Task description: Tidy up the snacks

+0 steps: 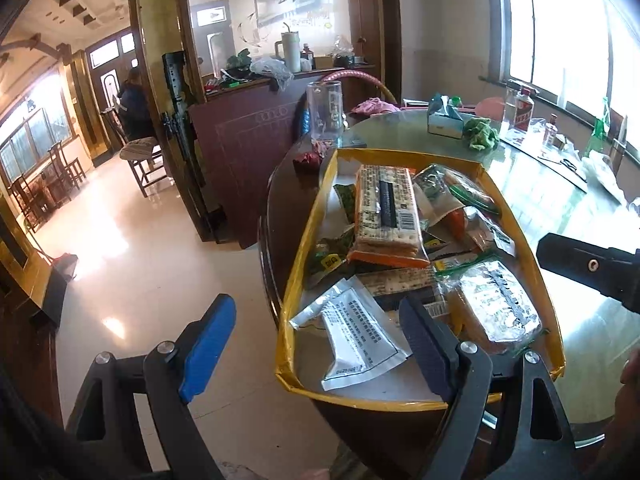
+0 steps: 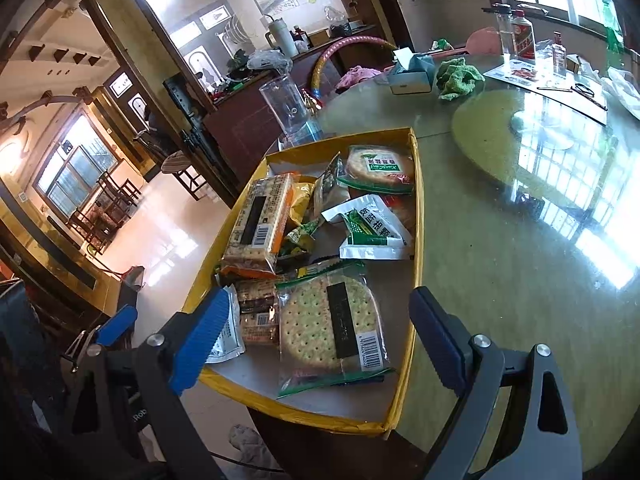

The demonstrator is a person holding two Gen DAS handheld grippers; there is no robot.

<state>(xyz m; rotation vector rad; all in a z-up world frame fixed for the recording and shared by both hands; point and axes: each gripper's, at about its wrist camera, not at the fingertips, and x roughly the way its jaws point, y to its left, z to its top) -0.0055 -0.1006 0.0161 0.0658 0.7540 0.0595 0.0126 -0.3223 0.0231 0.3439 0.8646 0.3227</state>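
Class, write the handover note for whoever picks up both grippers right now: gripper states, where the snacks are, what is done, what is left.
Left gripper: open, empty, hovering at the near left corner of the yellow tray.
Right gripper: open, empty, above the round cracker pack at the tray's near end.
Snacks: all lie in the tray in a loose jumble; the long cracker pack is on the left, the white sachet mid-right, the green-labelled round pack at the far end.
Done: nothing visibly sorted.
Left: group the packs; the round cracker pack looks the easiest first pick.
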